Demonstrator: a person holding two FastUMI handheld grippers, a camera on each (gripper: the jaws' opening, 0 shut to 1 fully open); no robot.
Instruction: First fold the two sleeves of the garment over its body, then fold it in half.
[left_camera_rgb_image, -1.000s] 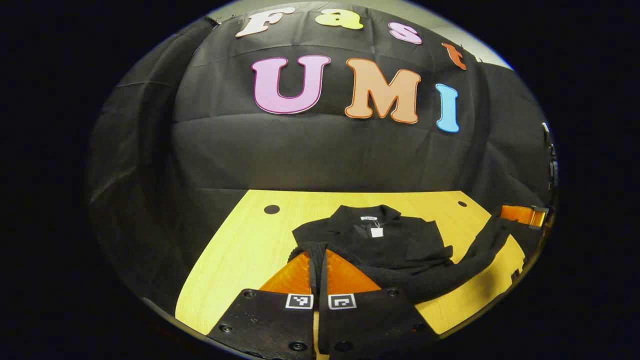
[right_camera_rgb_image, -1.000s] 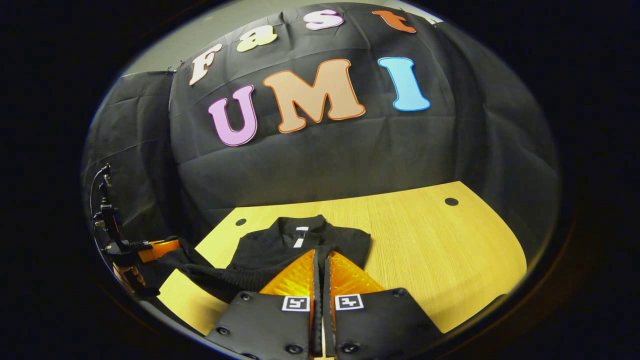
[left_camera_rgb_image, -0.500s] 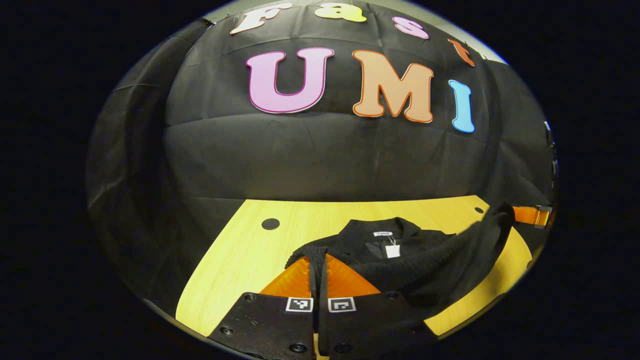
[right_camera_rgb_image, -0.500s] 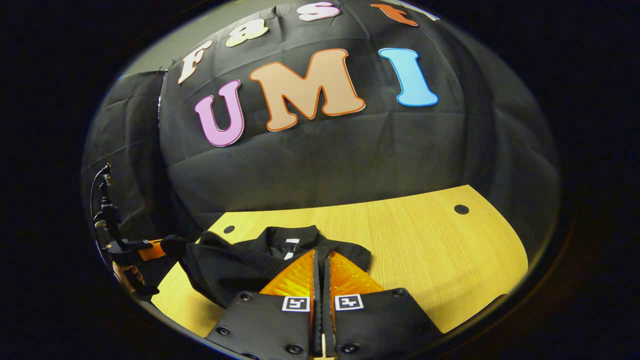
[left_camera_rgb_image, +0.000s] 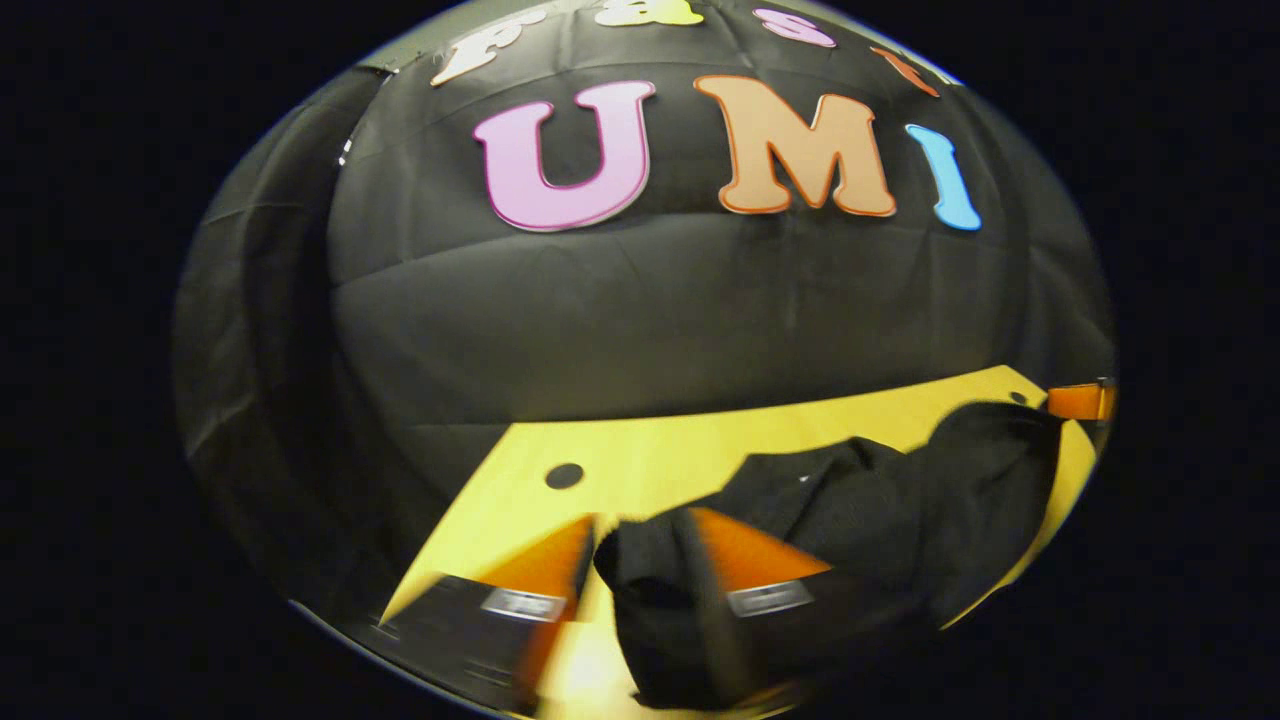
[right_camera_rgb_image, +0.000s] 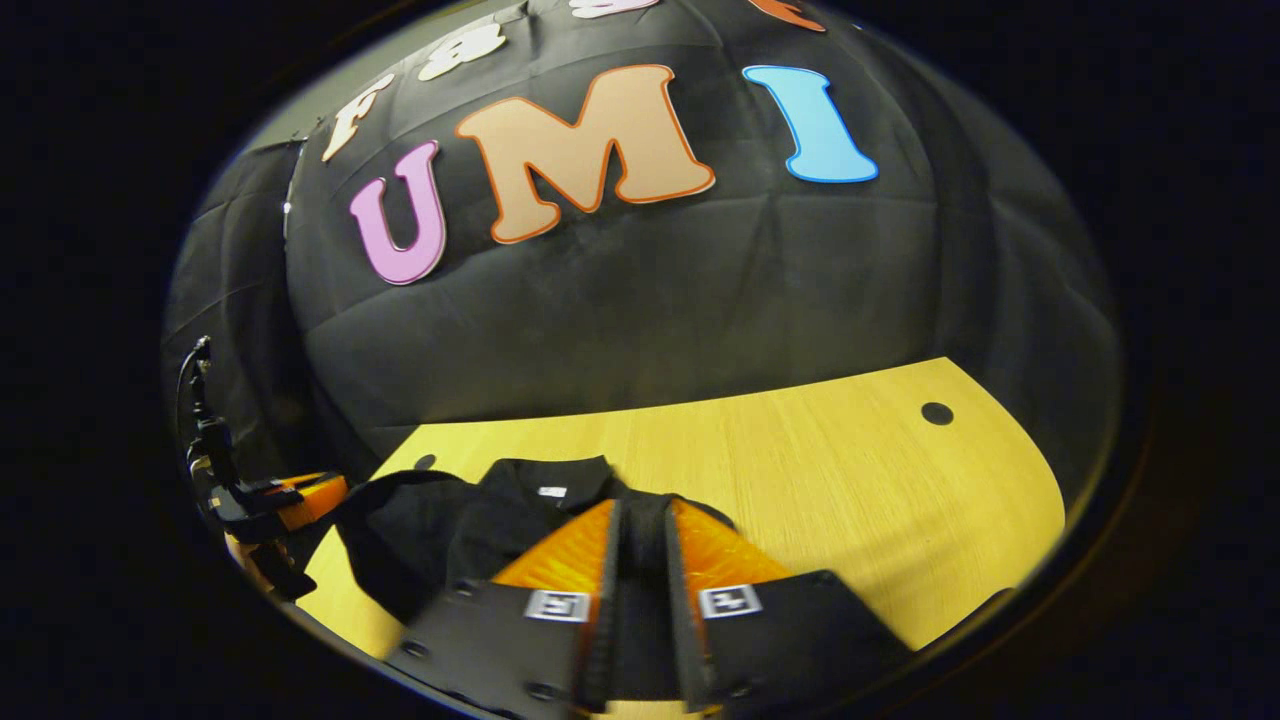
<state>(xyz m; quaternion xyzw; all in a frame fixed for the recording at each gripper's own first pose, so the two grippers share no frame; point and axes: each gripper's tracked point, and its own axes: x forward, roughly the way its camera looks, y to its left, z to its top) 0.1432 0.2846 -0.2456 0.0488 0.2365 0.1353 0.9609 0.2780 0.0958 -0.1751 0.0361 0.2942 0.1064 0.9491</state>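
The black garment (left_camera_rgb_image: 880, 500) lies bunched on the yellow table (left_camera_rgb_image: 650, 450), its near edge carried up towards the collar. In the left gripper view, blurred by motion, my left gripper (left_camera_rgb_image: 642, 522) stands open, and a fold of black cloth (left_camera_rgb_image: 650, 590) hangs loose between its parted orange fingers (left_camera_rgb_image: 755, 550). In the right gripper view my right gripper (right_camera_rgb_image: 643, 506) is open a little, with black cloth (right_camera_rgb_image: 640, 570) in the gap. The collar's white label (right_camera_rgb_image: 551, 491) shows just beyond it. Each gripper shows in the other's view: the right gripper (left_camera_rgb_image: 1080, 402) and the left gripper (right_camera_rgb_image: 300, 497).
The wooden table (right_camera_rgb_image: 850, 470) has round holes (right_camera_rgb_image: 937, 413) near its far corners and another hole (left_camera_rgb_image: 564, 476). The booth's black cloth wall (right_camera_rgb_image: 650, 300) rises right behind it. A hand (right_camera_rgb_image: 250, 560) holds the left gripper at the table's left edge.
Both grippers carried the garment's edge forward over its body towards the collar. Both have now parted their fingers, the left widely, and the cloth is coming loose.
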